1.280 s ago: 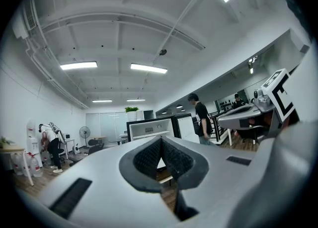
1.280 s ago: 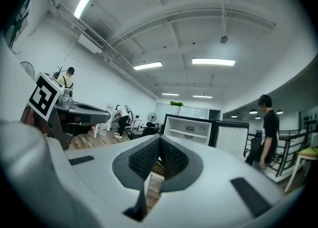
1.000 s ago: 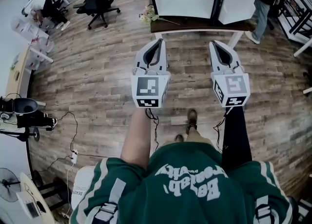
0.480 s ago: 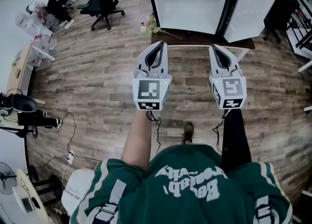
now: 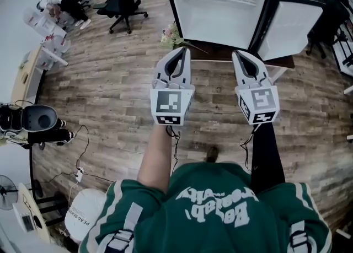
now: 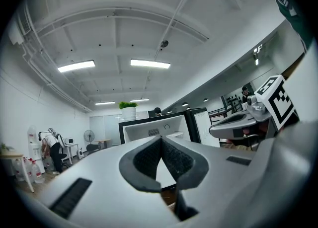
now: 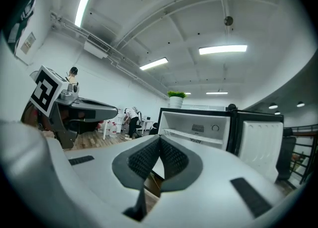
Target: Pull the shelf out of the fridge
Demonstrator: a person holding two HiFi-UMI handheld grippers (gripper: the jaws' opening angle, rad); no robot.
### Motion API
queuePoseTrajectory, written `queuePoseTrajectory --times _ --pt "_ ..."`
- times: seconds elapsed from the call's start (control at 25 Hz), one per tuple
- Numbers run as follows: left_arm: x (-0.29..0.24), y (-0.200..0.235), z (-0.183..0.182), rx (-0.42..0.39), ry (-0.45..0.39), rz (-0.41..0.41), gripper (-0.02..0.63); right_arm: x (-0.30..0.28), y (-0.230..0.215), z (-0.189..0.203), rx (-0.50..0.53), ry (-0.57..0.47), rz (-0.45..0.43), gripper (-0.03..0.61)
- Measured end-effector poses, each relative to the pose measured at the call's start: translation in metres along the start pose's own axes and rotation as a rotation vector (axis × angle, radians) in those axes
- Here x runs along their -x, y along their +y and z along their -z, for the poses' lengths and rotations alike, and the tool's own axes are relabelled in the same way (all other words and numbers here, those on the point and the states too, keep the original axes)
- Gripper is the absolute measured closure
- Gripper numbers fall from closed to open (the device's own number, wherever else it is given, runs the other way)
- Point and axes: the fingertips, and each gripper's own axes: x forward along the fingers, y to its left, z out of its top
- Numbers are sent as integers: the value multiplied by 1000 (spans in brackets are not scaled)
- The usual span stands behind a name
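The black fridge point(image 5: 220, 12) stands open on a low dark-topped table point(image 5: 218, 53), white inside, its door point(image 5: 295, 26) swung out to the right. A white shelf point(image 7: 191, 136) sits across the upper part of its inside; it also shows in the left gripper view as the shelf point(image 6: 175, 133). My left gripper point(image 5: 181, 50) and right gripper point(image 5: 236, 54) are held side by side in the air, pointing at the fridge and short of it. Both are shut with nothing between the fingers, as the left gripper point(image 6: 160, 138) and right gripper point(image 7: 159, 138) show close up.
A bunch of flowers point(image 5: 172, 37) lies at the table's left end. A potted plant point(image 7: 176, 98) stands on top of the fridge. An office chair point(image 5: 124, 1) and a person point(image 5: 60, 1) are at the far left. Cables point(image 5: 83, 152) and a white bag point(image 5: 88, 221) lie on the wood floor.
The fridge has come nearer and larger in the head view as I walk toward it. Both grippers stay shut and level, now reaching the table's front edge.
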Motion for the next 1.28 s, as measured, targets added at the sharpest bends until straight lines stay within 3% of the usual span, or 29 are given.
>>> queuePoseTrajectory --times 0.6,1.28 --pt "-46 16 11 -4 22 -9 598 -40 -24 3 -18 -12 -16 569" --pt "-169 65 46 12 7 145 598 -149 -76 14 -47 32 119 569"
